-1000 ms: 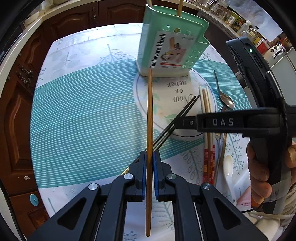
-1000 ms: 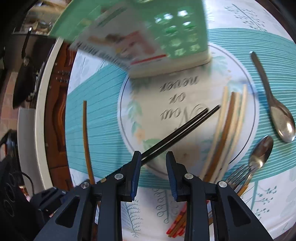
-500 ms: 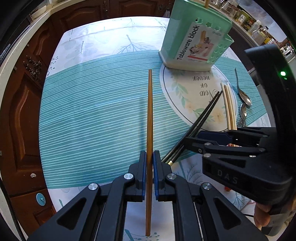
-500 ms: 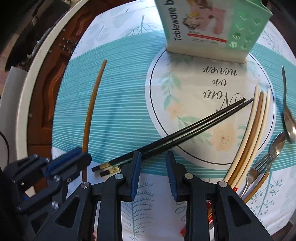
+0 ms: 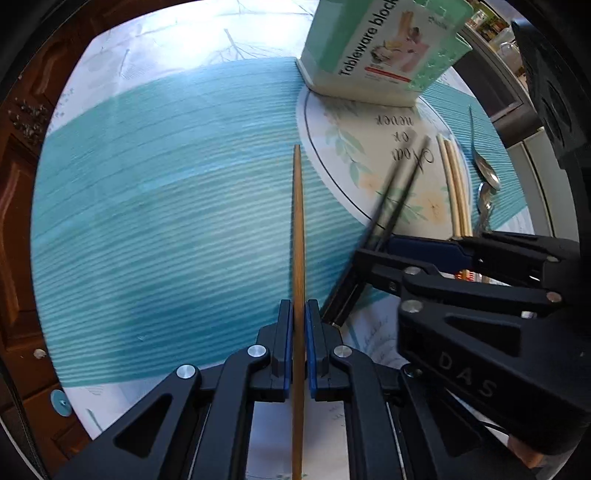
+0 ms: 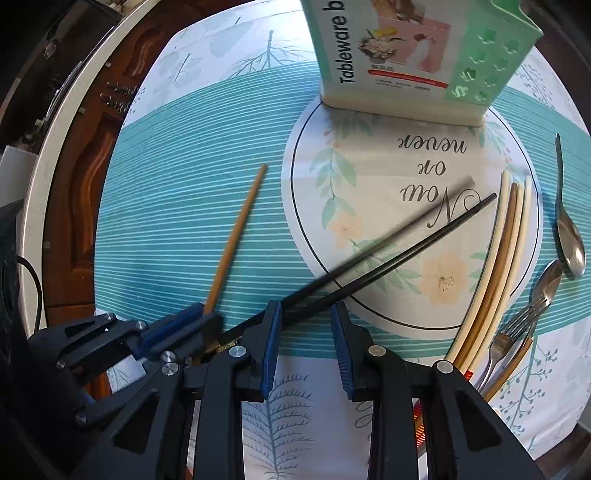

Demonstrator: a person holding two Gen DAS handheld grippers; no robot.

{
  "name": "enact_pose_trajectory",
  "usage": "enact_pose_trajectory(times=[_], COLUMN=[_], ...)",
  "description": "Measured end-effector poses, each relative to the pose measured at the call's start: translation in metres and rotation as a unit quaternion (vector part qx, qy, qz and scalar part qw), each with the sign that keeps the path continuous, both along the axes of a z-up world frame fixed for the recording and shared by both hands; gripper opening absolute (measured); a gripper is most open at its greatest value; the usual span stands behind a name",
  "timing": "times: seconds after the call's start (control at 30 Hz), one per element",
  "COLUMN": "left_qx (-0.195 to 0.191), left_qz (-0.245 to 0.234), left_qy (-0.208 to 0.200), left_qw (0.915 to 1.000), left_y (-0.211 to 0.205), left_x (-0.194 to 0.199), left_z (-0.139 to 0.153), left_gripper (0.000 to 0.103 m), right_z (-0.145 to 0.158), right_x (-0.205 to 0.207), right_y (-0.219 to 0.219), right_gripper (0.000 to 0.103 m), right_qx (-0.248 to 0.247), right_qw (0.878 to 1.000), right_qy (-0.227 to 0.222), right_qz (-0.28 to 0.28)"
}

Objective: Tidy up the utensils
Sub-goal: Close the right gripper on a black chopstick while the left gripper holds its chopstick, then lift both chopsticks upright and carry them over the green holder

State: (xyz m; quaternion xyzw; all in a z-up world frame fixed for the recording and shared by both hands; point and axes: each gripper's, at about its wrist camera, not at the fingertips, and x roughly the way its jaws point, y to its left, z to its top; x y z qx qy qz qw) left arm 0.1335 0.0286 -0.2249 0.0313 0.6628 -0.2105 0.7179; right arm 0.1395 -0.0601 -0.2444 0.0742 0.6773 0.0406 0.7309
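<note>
A: Item one, far left: the left gripper. What do we log?

B: Jaws nearly closed, pinching a brown chopstick along its length; the tip points toward the holder. The stick sits above the striped cloth, we judge lifted, not lying.

A: Item two, moving right?

B: The right gripper. Jaws well apart, gripping nothing. The black chopsticks cross the gap between its fingers, near the left pad; one is blurred. We cannot tell whether a pad touches them.

A: Item three?

B: The holder, mint green, labelled "Tableware block", upright at the far edge of the printed circle. Farther right: cream chopsticks, two spoons, a fork, all flat on the cloth.

A: Step in hand?

B: We judge: one brown stick secured, the black pair being collected. Next, the right jaws need to centre over the pair and close on both together; then both loads go tip-down into the holder. Risk: the pair splitting or rolling.

A: Surface and room?

B: A round table with white rim under a cloth, teal stripes, leaf print, "Now or never" in the circle. Dark wooden cabinets at left; a cluttered counter at far right.
</note>
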Motion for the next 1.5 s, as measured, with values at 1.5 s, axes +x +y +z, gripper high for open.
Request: enact_pose_trajectory(times=[1.5], left_qx=[-0.046], left_qz=[0.050], left_qy=[-0.219], left_qw=[0.9733], left_y=[-0.030], left_x=[-0.037], left_z=[0.133], left_gripper=[0.004], right_z=[0.118], right_x=[-0.088], right_y=[-0.180], right_gripper=[0.005], right_qx=[0.170], right_qw=[0.955], right_qy=[-0.241], right_qz=[-0.020])
